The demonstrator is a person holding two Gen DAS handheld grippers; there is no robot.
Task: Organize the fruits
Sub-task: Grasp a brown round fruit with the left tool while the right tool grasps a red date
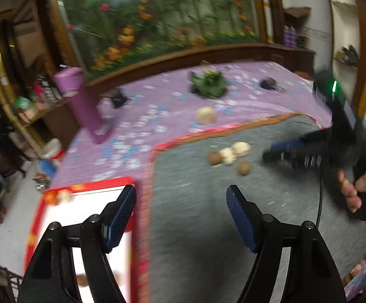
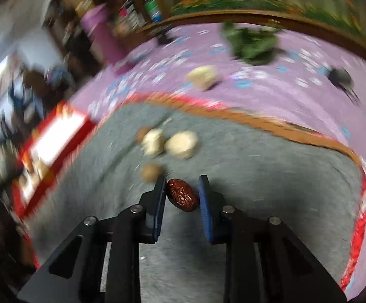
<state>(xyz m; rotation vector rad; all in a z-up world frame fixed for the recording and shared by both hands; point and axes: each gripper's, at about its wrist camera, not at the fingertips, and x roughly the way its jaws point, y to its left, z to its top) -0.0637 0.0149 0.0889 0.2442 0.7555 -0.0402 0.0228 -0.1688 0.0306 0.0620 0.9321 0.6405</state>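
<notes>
Fruits lie scattered on the grey felt mat (image 2: 258,176) that I see spread over the purple patterned cloth (image 1: 157,116). At the mat's left edge sits the red-rimmed white tray (image 1: 87,202), a few small pieces inside. Mid-mat, two pale lumpy fruits (image 2: 167,142) touch, with two small round brown fruits (image 2: 150,173) just beside them. My right claw (image 2: 181,194) is clamped on a dark red wrinkled date (image 2: 183,197). My left claw (image 1: 181,217) hangs spread apart over the mat's left edge, gripping nothing.
</notes>
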